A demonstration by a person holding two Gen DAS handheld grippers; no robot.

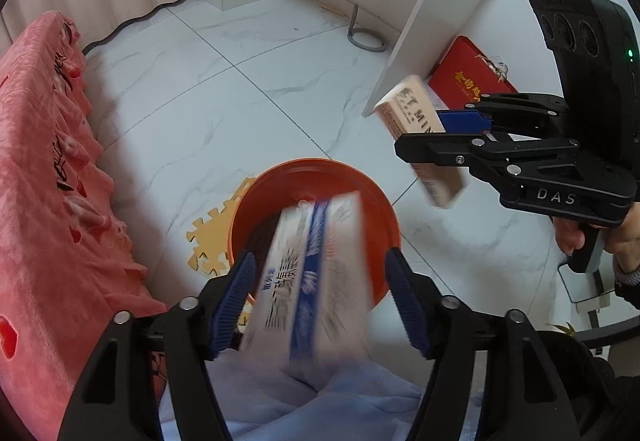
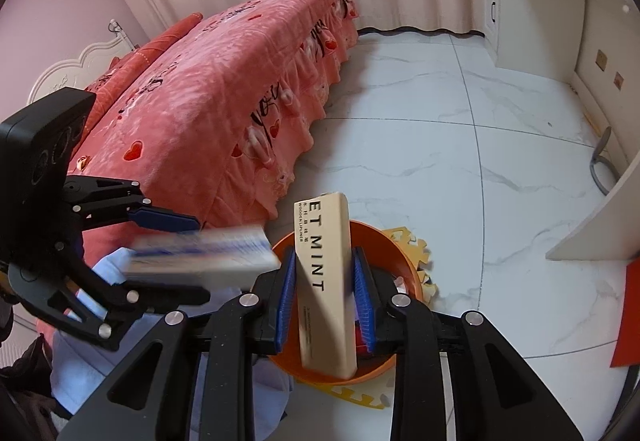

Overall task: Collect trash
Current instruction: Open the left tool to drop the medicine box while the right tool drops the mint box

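Observation:
An orange bin (image 1: 372,193) stands on the tile floor beside the bed; it also shows in the right wrist view (image 2: 404,253). My left gripper (image 1: 320,297) is open above it, and a blurred white-and-blue box (image 1: 316,281) sits loose between its spread fingers, apart from the right pad. The same box (image 2: 200,257) shows blurred in the right wrist view. My right gripper (image 2: 324,293) is shut on a beige box marked "MINT" (image 2: 326,281), held upright over the bin. That box (image 1: 416,113) also appears in the left wrist view.
A pink-covered bed (image 2: 208,101) runs along the left. A white desk panel (image 1: 420,21) and red gift box (image 1: 468,73) stand right. A yellow foam puzzle mat (image 1: 212,237) lies under the bin. Light blue cloth (image 1: 280,401) lies below my left gripper.

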